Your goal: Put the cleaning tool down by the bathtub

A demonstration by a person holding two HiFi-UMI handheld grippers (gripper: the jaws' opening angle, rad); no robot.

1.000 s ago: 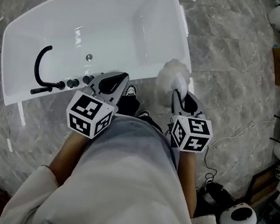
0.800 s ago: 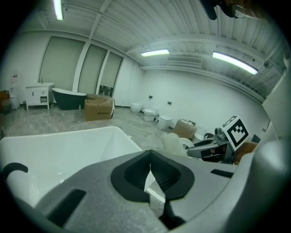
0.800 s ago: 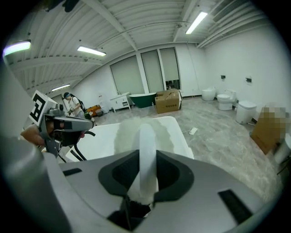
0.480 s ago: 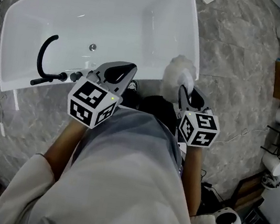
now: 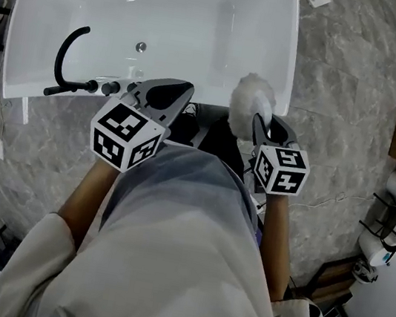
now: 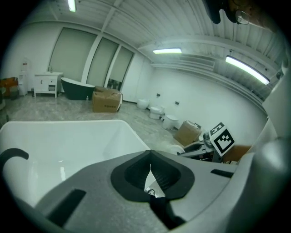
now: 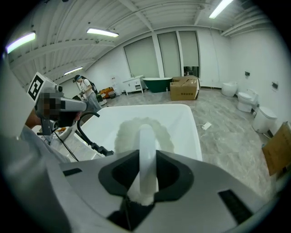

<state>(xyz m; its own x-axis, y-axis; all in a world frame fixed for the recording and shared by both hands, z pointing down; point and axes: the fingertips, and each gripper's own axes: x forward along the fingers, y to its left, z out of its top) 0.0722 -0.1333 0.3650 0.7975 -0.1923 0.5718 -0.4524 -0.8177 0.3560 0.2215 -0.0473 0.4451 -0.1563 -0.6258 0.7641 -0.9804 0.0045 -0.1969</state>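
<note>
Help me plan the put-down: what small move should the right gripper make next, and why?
Probably swing the right gripper rightward and lower. It grips the cleaning tool by its handle, the fluffy head shows over the bathtub rim, and open floor lies right of the tub.

One white bathtub, one dark green bathtub. One fluffy cleaning tool. Two grippers: left gripper, right gripper. One black tap. Two cardboard boxes. Three toilets.
</note>
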